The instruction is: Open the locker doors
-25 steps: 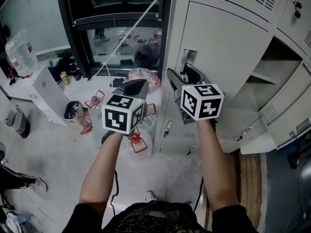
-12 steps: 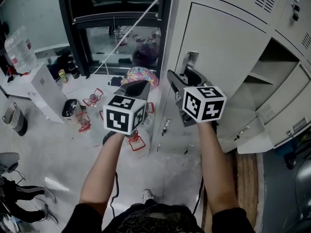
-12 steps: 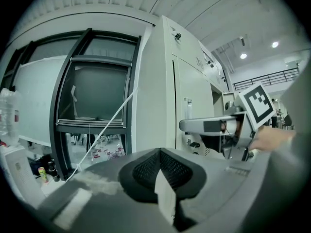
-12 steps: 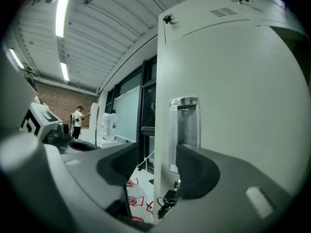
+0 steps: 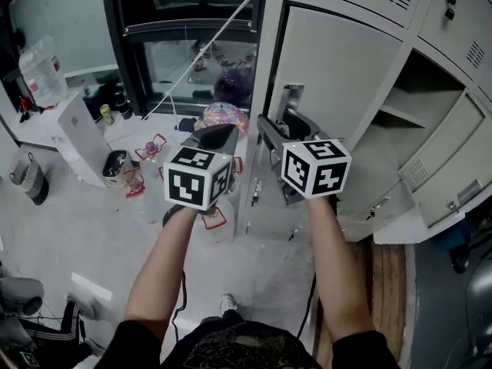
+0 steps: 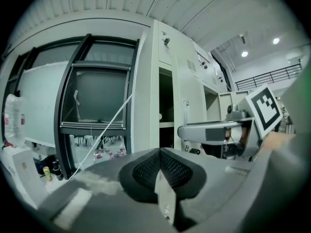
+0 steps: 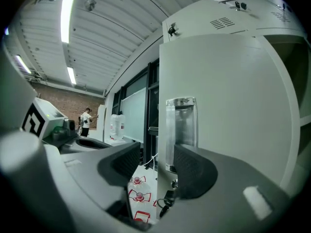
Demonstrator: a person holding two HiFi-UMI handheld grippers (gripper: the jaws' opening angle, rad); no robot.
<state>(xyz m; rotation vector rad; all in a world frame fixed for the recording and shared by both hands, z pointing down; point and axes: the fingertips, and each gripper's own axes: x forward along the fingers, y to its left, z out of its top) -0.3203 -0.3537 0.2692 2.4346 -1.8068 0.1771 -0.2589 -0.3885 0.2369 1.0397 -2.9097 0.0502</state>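
Observation:
A beige locker door [image 5: 346, 68] with a chrome handle [image 5: 290, 102] stands slightly ajar, a dark gap running along its left edge. My right gripper [image 5: 280, 123] is at that handle. In the right gripper view its jaws have just been closing, and the door's edge and the handle [image 7: 181, 127] lie between the pads of the right gripper [image 7: 153, 164], with a gap still showing at the left pad. My left gripper [image 5: 219, 134] hovers left of the locker, shut on nothing. In the left gripper view the pads of the left gripper [image 6: 160, 177] meet, facing the locker's open gap [image 6: 165, 108].
Another locker compartment [image 5: 419, 106] stands open at the right, with lower doors [image 5: 453, 187] swung out. On the floor to the left lie bottles with red labels [image 5: 142, 183], a white box [image 5: 77, 137] and a colourful round object [image 5: 224, 118]. A white cord [image 5: 215, 41] crosses the dark window frame.
The locker door has come a little away from its frame, opening a dark gap at its left edge. Both grippers have shifted slightly toward me, and the right jaws are narrower.

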